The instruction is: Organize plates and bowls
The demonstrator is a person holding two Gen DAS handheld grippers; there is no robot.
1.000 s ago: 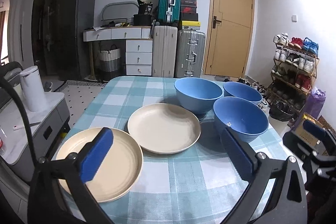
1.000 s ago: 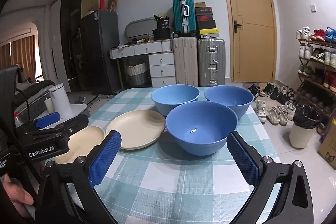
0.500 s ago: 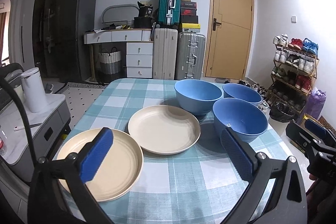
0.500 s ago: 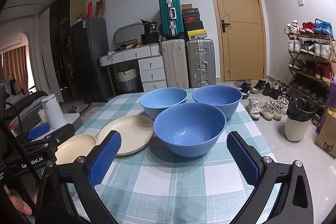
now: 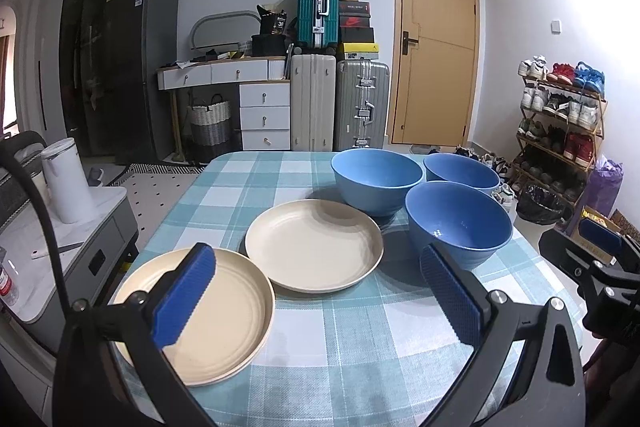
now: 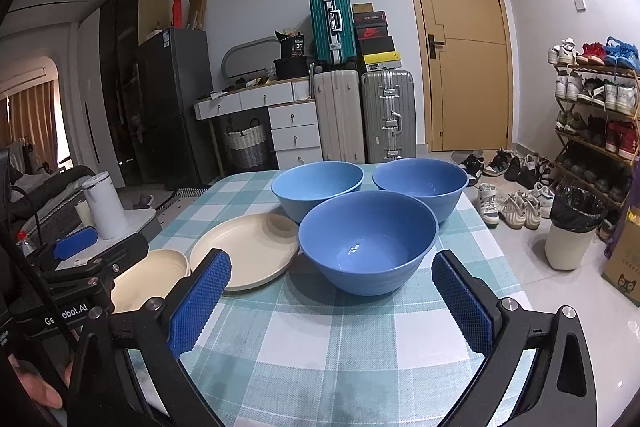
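Two cream plates lie on the checked table: the near plate (image 5: pixel 224 311) at front left, the second plate (image 5: pixel 314 251) beside it. Three blue bowls stand to the right: the nearest bowl (image 5: pixel 458 223) (image 6: pixel 366 241), a left rear bowl (image 5: pixel 376 179) (image 6: pixel 318 187) and a right rear bowl (image 5: pixel 462 173) (image 6: pixel 420 187). My left gripper (image 5: pixel 316 297) is open above the table's front, its left pad over the near plate. My right gripper (image 6: pixel 330 301) is open just short of the nearest bowl, holding nothing.
The table (image 5: pixel 360 359) carries a teal checked cloth. A side cabinet with a white kettle (image 5: pixel 68 183) stands left of it. A shoe rack (image 5: pixel 560 131), a bin (image 6: pixel 570 231) and loose shoes lie right. Suitcases (image 5: pixel 340 107), drawers and a door fill the back wall.
The right gripper swung a little to the right and then drew slightly nearer the nearest bowl. The left gripper has barely moved. Plates and bowls stay where they were.
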